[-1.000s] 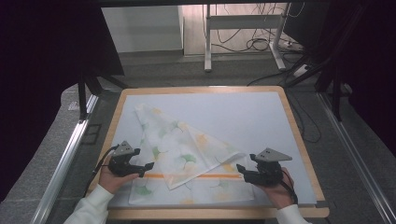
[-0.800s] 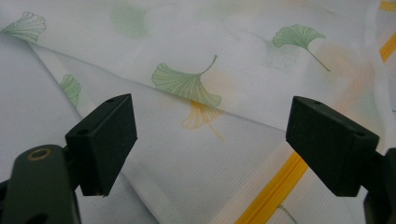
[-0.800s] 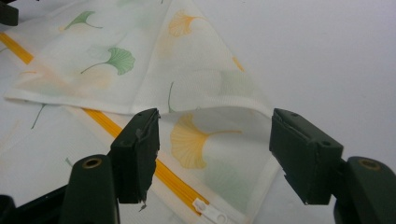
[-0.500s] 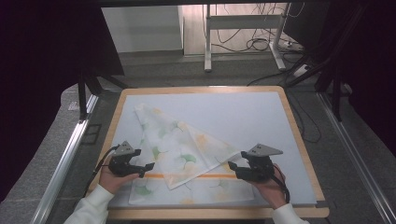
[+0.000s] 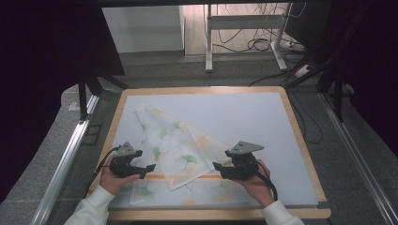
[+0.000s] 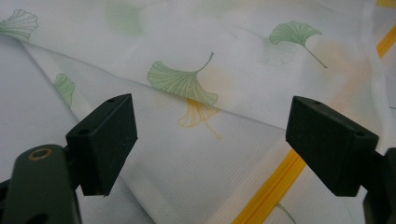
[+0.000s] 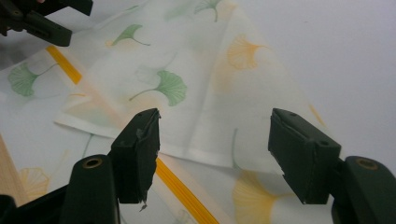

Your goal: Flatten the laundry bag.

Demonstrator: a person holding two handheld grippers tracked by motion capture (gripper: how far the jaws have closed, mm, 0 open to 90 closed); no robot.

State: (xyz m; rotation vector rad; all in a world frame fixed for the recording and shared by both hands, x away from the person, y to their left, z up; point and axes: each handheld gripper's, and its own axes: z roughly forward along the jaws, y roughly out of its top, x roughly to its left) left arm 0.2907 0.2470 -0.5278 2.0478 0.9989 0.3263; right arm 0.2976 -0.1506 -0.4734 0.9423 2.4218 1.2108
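With both the left gripper [image 5: 149, 167] and right gripper [image 5: 217, 166] open-jawed and holding nothing, the thin cloth [image 5: 180, 150] lying folded between and ahead of their jaws could, I judge, spring back unfolded or bunch if pinched through both layers.

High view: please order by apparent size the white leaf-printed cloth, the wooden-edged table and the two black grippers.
1. wooden-edged table
2. white leaf-printed cloth
3. right gripper and left gripper: they look nearly alike, so no ranking between them.

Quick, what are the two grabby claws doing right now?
Left gripper: open, holding nothing, over the leaf-print cloth.
Right gripper: open, holding nothing, above the cloth's folded edge.
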